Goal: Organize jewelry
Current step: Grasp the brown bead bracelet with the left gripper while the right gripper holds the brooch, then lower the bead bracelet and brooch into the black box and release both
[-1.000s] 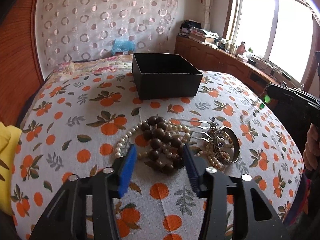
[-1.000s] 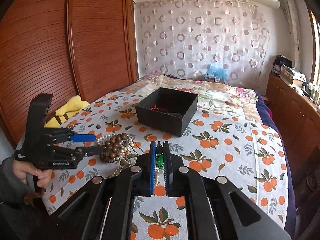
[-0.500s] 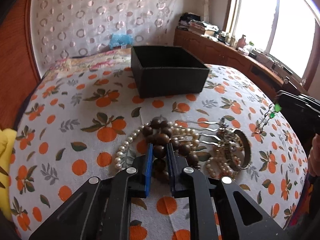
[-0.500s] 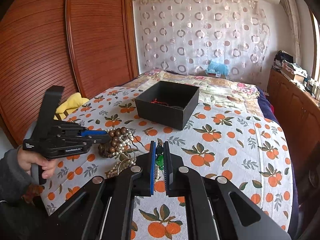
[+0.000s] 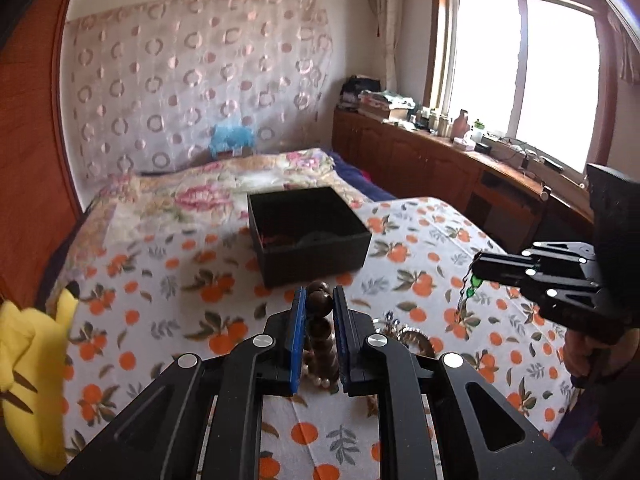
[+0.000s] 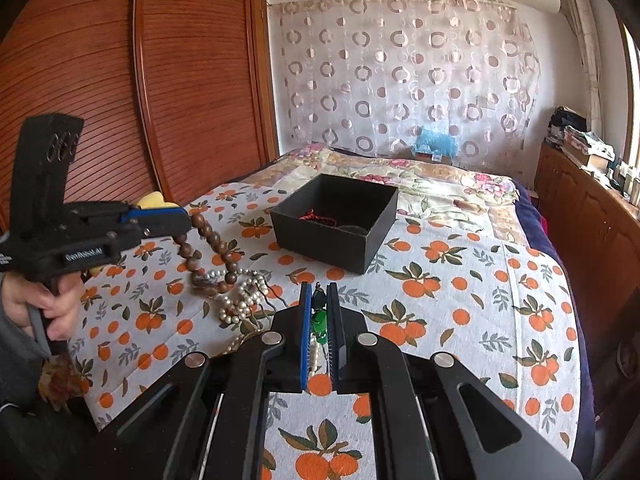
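Beads fill our left view: the left gripper (image 5: 319,300) pinches a string of brown wooden beads (image 5: 319,303), lifted above the orange-print bedspread (image 5: 160,292), with the black box (image 5: 308,234) just beyond and the right gripper (image 5: 476,270) off to the side dangling a green-stone chain (image 5: 470,286). From our right view, the right gripper (image 6: 319,294) has its jaws pressed on that chain (image 6: 319,318), while the beads (image 6: 208,248) hang from the left gripper (image 6: 180,222) down to a pile of pearls (image 6: 240,296) near the box (image 6: 336,224).

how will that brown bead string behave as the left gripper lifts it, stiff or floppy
Probably floppy: the brown bead string sags in a loop from the left gripper, its low end apparently still on the bedspread. It may swing, and might snag the pearls beside it.
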The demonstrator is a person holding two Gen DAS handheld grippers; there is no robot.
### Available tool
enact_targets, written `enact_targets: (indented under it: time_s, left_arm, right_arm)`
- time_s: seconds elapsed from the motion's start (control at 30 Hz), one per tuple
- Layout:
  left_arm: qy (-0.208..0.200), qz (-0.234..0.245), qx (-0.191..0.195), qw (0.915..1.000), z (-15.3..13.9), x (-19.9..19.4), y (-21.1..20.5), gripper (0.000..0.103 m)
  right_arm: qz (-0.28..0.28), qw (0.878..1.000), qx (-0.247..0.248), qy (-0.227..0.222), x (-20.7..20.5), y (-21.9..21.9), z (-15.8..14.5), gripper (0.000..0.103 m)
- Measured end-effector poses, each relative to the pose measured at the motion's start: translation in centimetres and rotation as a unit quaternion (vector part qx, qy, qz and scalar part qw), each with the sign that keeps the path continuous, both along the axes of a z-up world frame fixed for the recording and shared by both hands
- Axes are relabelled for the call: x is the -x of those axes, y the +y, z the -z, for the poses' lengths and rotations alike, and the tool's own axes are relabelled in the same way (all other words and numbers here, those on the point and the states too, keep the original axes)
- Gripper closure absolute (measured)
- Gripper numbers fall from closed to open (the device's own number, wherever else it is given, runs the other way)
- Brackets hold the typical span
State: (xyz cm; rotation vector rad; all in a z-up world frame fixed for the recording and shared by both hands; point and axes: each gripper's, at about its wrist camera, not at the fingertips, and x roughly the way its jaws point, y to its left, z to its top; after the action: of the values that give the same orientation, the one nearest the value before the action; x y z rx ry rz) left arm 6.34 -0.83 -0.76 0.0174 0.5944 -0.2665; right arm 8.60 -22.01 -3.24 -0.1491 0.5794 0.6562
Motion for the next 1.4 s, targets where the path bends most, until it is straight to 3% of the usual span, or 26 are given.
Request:
enact_targets:
  time_s: [0.4, 0.9, 1.13, 1.4]
  left_arm:
    - [-0.026, 0.002, -0.014, 0.9996, -2.5, -1.5, -0.6, 0.091]
    - [-0.032, 0.003, -0.014, 0.9994, -4.5, -7.5, -0.9, 0.091]
    - [-0.027, 0.009, -0.015, 0.9995, -6.1, -10.6, -0.8, 0.091]
    - [-0.002, 0.007, -0.011, 0.9999, -5.3, -14.3, -0.4, 0.091]
  right_arm:
    - [-0.009, 1.000, -0.002, -0.008, -2.4, 1.1, -1.6, 0.095]
    - [-0.028, 0.999, -0.016, -0.012, -7.8, 3.0, -3.7, 0.095]
    - [-0.039, 0.999, -0.018, -0.005, -10.9, 4.2, -5.2, 0.095]
    - [-0.049, 0.999, -0.010, 0.015, -15.3, 5.7, -5.6, 0.095]
